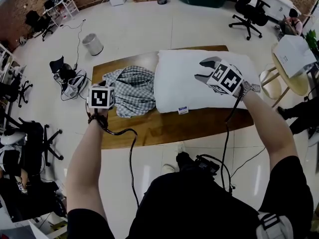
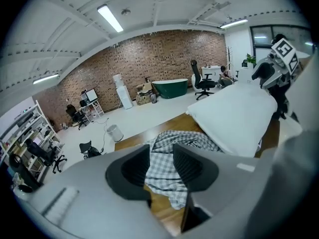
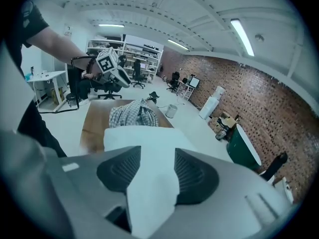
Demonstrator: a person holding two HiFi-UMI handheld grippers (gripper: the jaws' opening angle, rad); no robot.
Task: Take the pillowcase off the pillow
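A white pillow point(image 1: 199, 91) lies bare on the right half of the wooden table point(image 1: 169, 126). The checkered pillowcase point(image 1: 132, 88) sits crumpled on the table just left of it, touching the pillow's left end. My left gripper point(image 1: 102, 97) hovers at the pillowcase's left edge. In the left gripper view its jaws stand apart, with the cloth point(image 2: 199, 141) seen beyond them and nothing pinched. My right gripper point(image 1: 205, 69) hangs open above the pillow's far right part. In the right gripper view the pillow point(image 3: 144, 143) shows between the parted pads.
A waste bin point(image 1: 92, 44) stands on the floor beyond the table's left corner. A round side table with a box point(image 1: 291, 59) and a stool point(image 1: 271, 81) are close on the right. Office chairs point(image 1: 249, 14) stand farther back. Cables point(image 1: 130, 148) hang from both grippers.
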